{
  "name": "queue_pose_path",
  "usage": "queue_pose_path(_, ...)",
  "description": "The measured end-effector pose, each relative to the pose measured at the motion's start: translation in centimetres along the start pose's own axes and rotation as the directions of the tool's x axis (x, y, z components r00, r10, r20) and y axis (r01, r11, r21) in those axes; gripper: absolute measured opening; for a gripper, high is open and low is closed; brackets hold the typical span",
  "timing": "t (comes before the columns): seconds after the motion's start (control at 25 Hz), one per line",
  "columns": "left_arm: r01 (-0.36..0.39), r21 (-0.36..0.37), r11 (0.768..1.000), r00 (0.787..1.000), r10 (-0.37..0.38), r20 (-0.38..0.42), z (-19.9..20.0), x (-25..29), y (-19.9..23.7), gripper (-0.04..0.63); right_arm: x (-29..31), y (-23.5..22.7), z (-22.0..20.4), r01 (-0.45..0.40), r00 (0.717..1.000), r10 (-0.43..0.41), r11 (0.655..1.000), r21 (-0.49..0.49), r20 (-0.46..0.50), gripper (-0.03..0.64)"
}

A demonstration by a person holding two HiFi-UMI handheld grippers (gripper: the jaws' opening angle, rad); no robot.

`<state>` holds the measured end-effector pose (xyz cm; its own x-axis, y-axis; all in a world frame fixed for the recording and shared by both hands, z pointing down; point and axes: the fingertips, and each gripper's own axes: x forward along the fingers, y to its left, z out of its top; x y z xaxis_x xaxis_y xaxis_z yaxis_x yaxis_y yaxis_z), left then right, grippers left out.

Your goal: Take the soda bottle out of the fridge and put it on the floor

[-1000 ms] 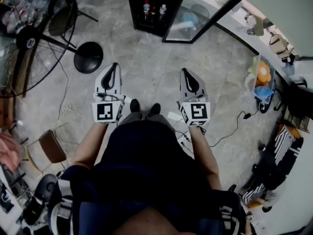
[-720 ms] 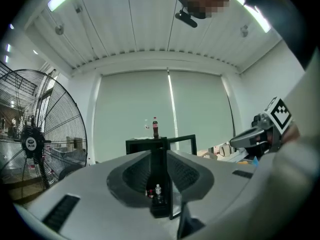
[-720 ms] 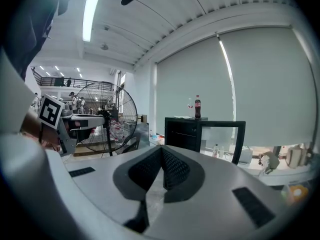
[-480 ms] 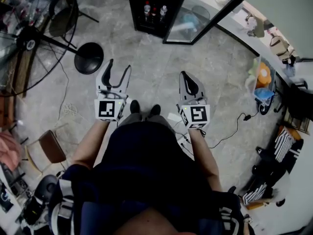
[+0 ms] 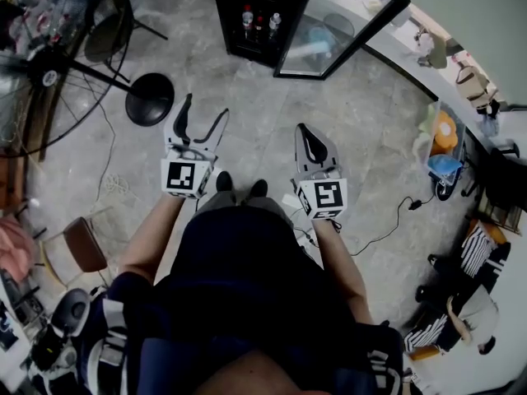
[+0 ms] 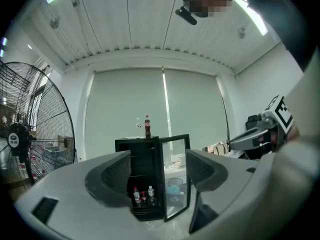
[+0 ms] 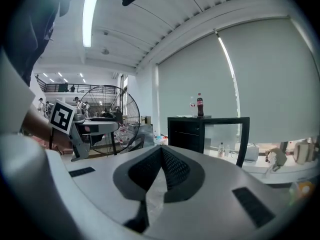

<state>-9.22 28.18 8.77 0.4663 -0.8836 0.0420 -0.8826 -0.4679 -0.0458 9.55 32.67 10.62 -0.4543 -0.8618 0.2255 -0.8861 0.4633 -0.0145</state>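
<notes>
My left gripper [image 5: 204,109] has just been opening its jaws, which now gape wide with nothing between them. My right gripper [image 5: 304,130] is pinched closed and empty. Straight ahead, well apart from both, the open fridge [image 5: 224,11] holds the soda bottle [image 6: 142,197] on its bottom shelf between two other bottles [image 6: 150,194].

Bright room with a grey tiled floor

A grey stone-tiled floor [image 5: 272,113] is spread across the room, and a large black pedestal fan [image 5: 49,72] is set at its left edge, with a brown chair [image 5: 82,245] placed near it. The far wall is covered by pale drawn roller blinds [image 6: 130,104]. The white slatted ceiling [image 6: 140,24] is lit by a long strip light [image 7: 90,19].
</notes>
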Motion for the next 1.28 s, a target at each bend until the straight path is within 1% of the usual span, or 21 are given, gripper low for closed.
queue_pose_path(0.2, -0.013, 0.032, 0.999, 1.000, 0.013, -0.001, -0.5, 2.4, -0.7, 0.334, 0.3, -0.9, -0.8, -0.034, 0.999, 0.034, 0.999, 0.001, -0.001, 0.011)
queue_pose_path(0.32, -0.015, 0.041, 0.999, 1.000, 0.015, -0.002, -1.3, 4.4, -0.5, 0.334, 1.1, -1.7, -1.6, -0.038, 0.999, 0.038, 0.999, -0.001, -0.005, 0.011)
queue_pose_path(0.44, 0.000, 0.032, 0.999, 1.000, 0.001, -0.013, -2.6, 6.4, -0.2, 0.333, 2.1, -2.3, -2.3, -0.030, 0.999, 0.030, 1.000, 0.006, -0.017, 0.011)
queue_pose_path(0.64, 0.031, 0.046, 0.998, 0.999, -0.030, -0.026, -4.2, 10.6, 1.6, 0.334, 5.1, -3.2, -2.5, -0.015, 1.000, 0.016, 1.000, 0.016, -0.022, 0.011)
queue_pose_path(0.76, 0.055, 0.038, 0.998, 0.998, -0.054, -0.028, -5.4, 13.8, 4.0, 0.333, 8.7, -3.6, -2.4, -0.005, 1.000, 0.006, 1.000, 0.019, -0.026, 0.011)
queue_pose_path(0.92, 0.098, 0.020, 0.995, 0.995, -0.098, -0.030, -7.4, 19.1, 8.4, 0.333, 15.4, -4.5, -2.2, 0.036, 0.999, -0.035, 0.999, 0.033, -0.037, 0.011)
queue_pose_path(1.04, 0.157, 0.043, 0.987, 0.987, -0.156, -0.045, -8.8, 22.4, 10.5, 0.333, 19.6, -5.0, -2.1, 0.073, 0.997, -0.072, 0.997, 0.037, -0.034, 0.011)
queue_pose_path(1.2, 0.219, 0.045, 0.975, 0.974, -0.216, -0.071, -11.3, 26.6, 12.6, 0.333, 24.4, -5.9, -3.5, 0.117, 0.988, -0.111, 0.992, 0.054, -0.105, 0.011)
queue_pose_path(1.28, 0.237, 0.048, 0.970, 0.969, -0.232, -0.090, -13.3, 29.1, 13.1, 0.333, 26.9, -7.2, -4.6, 0.133, 0.986, -0.125, 0.989, 0.064, -0.112, 0.011)
